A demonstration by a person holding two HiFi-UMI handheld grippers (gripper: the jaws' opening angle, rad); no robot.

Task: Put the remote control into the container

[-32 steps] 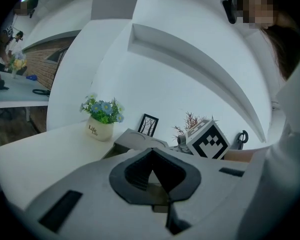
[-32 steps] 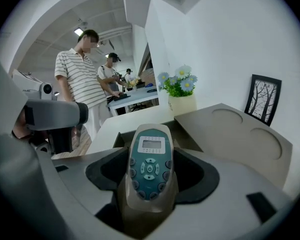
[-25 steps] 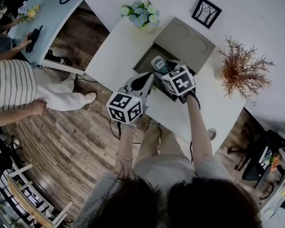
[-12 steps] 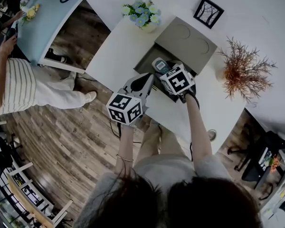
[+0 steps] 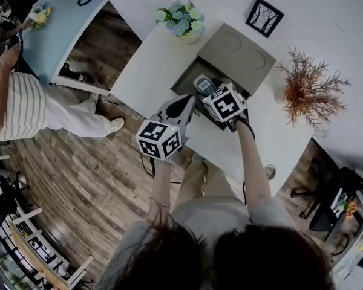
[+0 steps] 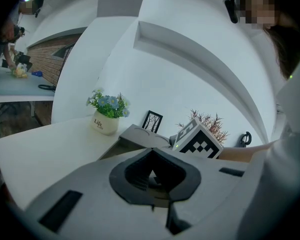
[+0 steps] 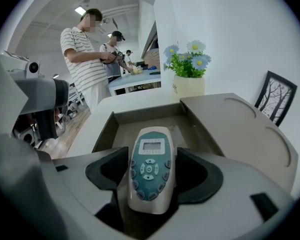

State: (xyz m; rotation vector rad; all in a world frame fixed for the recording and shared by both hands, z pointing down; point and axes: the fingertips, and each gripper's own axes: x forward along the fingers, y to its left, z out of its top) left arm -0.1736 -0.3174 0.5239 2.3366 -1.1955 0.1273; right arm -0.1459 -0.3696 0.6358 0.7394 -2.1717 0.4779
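My right gripper (image 7: 149, 184) is shut on a white remote control (image 7: 149, 169) with a teal face, buttons up, its screen end pointing forward. The remote (image 5: 202, 84) hangs over the near part of the open grey container (image 7: 121, 125), whose inside is bare. In the head view the right gripper (image 5: 210, 93) reaches over the container's (image 5: 184, 77) near edge. My left gripper (image 5: 189, 103) sits just left of it, above the table's front edge. In its own view the left gripper (image 6: 152, 179) has its jaws together with nothing between them.
The container's lid (image 5: 237, 53) lies flat behind and to the right of it. A pot of blue flowers (image 5: 181, 20), a small framed picture (image 5: 263, 16) and a dried brown plant (image 5: 308, 89) stand on the white table (image 5: 145, 65). People stand at the far left by another table (image 5: 54, 29).
Both grippers and the remote have stayed almost still. The person in the striped shirt at the left has shifted.
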